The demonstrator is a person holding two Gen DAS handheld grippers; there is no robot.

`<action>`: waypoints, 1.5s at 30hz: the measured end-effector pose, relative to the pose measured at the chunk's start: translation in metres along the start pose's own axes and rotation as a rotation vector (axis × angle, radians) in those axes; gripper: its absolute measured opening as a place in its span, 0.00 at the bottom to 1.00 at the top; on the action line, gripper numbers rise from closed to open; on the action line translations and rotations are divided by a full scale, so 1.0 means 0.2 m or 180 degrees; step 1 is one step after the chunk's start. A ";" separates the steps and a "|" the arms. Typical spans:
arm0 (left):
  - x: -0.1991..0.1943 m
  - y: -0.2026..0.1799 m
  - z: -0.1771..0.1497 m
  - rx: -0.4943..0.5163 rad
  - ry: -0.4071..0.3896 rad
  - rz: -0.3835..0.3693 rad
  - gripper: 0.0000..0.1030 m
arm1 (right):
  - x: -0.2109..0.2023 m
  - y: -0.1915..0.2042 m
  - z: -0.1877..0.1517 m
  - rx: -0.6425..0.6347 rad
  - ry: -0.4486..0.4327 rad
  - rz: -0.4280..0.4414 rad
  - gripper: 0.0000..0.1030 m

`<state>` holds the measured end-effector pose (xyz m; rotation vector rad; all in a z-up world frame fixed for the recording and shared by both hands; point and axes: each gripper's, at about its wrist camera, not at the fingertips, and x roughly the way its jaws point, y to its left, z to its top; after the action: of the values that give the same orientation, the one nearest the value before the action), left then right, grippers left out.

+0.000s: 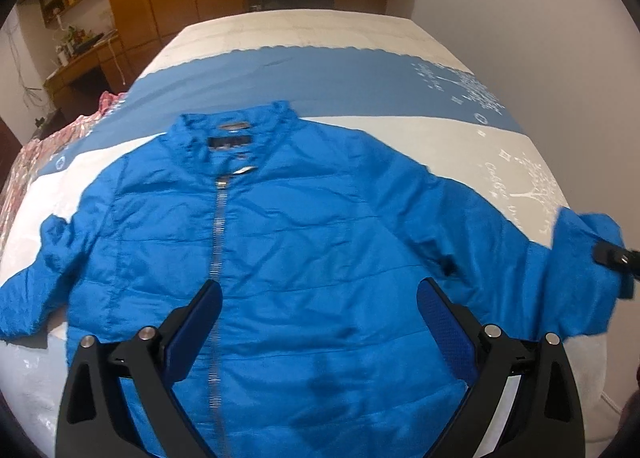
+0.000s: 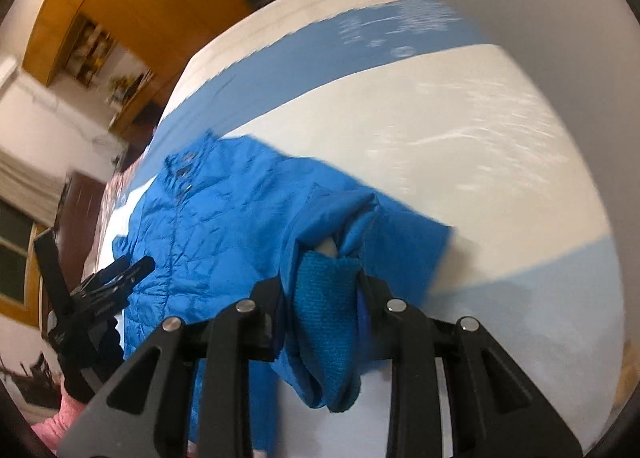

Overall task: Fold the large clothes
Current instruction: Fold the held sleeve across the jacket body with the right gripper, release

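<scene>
Bright blue quilted zip-front jacket (image 1: 304, 242), spread front-up on the white-and-blue bed (image 1: 360, 70). Right tool (image 2: 324, 298) pinches the knit sleeve cuff (image 2: 326, 322), apparently raised; left tool (image 1: 320, 322) gapes empty over the hem. Carry the sleeve flat across the chest, cuff taut.

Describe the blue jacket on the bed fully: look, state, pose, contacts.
The blue jacket is quilted, shiny and puffy, zipped up, with a stand collar and dark neck label. It lies front-up across the bed cover. One knit-cuffed sleeve is pinched and lifted in the right gripper; the left gripper, jaws open, hovers over its front.
</scene>
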<state>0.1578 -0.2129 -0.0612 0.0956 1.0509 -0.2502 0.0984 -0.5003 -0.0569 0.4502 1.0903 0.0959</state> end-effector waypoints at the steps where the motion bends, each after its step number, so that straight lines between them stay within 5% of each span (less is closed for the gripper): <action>1: 0.00 0.04 0.00 -0.0014 -0.0006 0.0023 0.95 | 0.04 0.06 0.02 -0.0062 0.0031 0.0003 0.25; 11: 0.04 0.43 -0.05 -0.0199 0.0105 0.0130 0.95 | 0.55 0.55 0.09 -0.0531 0.0456 -0.0059 0.28; 14: 0.06 0.48 -0.06 -0.0259 0.0166 -0.0024 0.95 | 0.58 0.61 0.09 -0.0530 0.0572 0.0441 0.40; 17: 0.08 0.48 -0.06 -0.0296 0.0198 -0.0237 0.95 | 0.55 0.62 0.08 -0.0491 0.0624 0.0873 0.40; 23: 0.18 0.33 -0.04 -0.0262 0.0358 -0.0588 0.95 | 0.43 0.52 0.04 -0.0454 0.0515 0.0621 0.40; 29: 0.41 0.14 -0.05 -0.0182 0.0735 -0.0657 0.95 | 0.33 0.31 -0.01 -0.0277 0.0399 0.0334 0.40; 31: 0.46 0.09 -0.05 -0.0149 0.0775 -0.0698 0.82 | 0.31 0.27 -0.02 -0.0243 0.0371 0.0231 0.40; 32: 0.48 0.06 -0.05 -0.0118 0.0814 -0.0695 0.65 | 0.30 0.25 -0.03 -0.0231 0.0355 0.0171 0.40; 38: 0.51 0.03 -0.02 -0.0270 0.0828 -0.0880 0.06 | 0.26 0.18 -0.03 -0.0099 0.0263 0.0123 0.40; 41: 0.40 0.12 0.01 -0.0402 0.0630 -0.0974 0.03 | 0.25 0.18 -0.02 -0.0090 0.0218 0.0159 0.40; 45: 0.22 0.31 0.06 -0.0504 0.0234 -0.0753 0.03 | 0.24 0.21 0.00 -0.0145 0.0177 0.0224 0.40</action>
<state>0.2031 -0.1625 -0.0959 -0.1644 1.1521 -0.3782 0.1262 -0.4482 -0.0805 0.4473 1.1246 0.1958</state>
